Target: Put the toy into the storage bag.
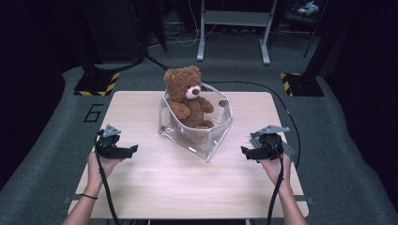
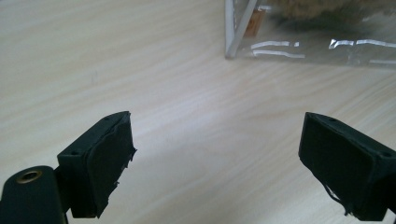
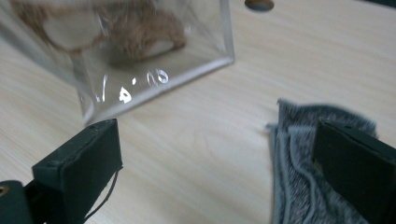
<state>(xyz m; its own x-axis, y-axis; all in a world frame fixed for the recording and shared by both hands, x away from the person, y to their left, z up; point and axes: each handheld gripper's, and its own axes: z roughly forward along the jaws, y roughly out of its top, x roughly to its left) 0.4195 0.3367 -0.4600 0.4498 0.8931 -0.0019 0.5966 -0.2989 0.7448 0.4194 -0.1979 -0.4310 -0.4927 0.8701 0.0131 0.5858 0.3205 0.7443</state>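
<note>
Both grippers wide open, holding nothing. Left gripper [image 1: 123, 151] over bare table [image 1: 141, 187]; right gripper [image 1: 248, 153] by grey cloth [image 3: 299, 177] at right. Bear [image 1: 187, 96] sits in clear box [image 1: 197, 140], mid-table. Probably cloth first: drop right jaws astride its edge, then squeeze.

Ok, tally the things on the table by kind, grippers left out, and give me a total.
Teddy bear, brown, sitting in the container: 1
Clear plastic container: 1
Grey cloth, lying by the right gripper: 1
Total: 3
</note>
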